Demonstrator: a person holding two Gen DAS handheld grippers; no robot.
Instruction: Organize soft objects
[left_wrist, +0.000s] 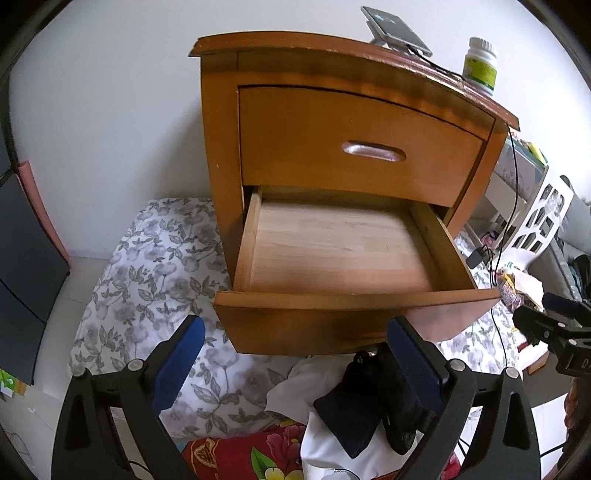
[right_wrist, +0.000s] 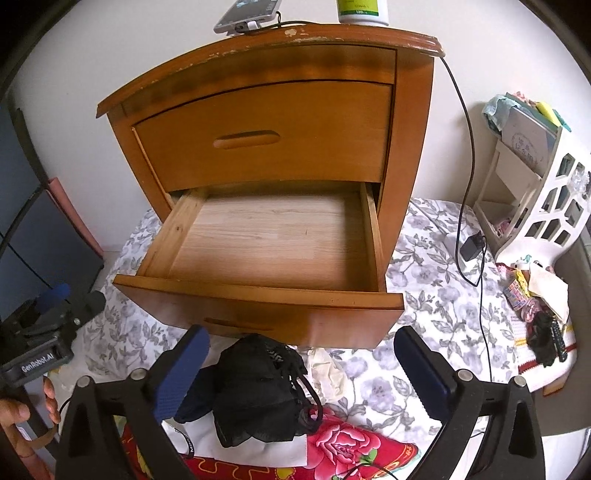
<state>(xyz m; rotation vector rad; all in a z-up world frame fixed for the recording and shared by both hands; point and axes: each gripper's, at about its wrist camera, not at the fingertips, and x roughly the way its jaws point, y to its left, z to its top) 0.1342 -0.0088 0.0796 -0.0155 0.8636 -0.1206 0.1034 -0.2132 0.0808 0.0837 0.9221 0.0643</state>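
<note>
A: Where are the soft objects lying?
B: I am seeing the black mesh garment (right_wrist: 258, 391) on the bed, below the open empty wooden drawer (right_wrist: 266, 240).
A: Claw status?
B: Right claw (right_wrist: 299, 373) and left claw (left_wrist: 295, 363) are both standing open, gripping nothing.

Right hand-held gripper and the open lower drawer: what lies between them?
In the right wrist view, black clothing lies heaped between the open right hand-held gripper and the lower drawer.
</note>
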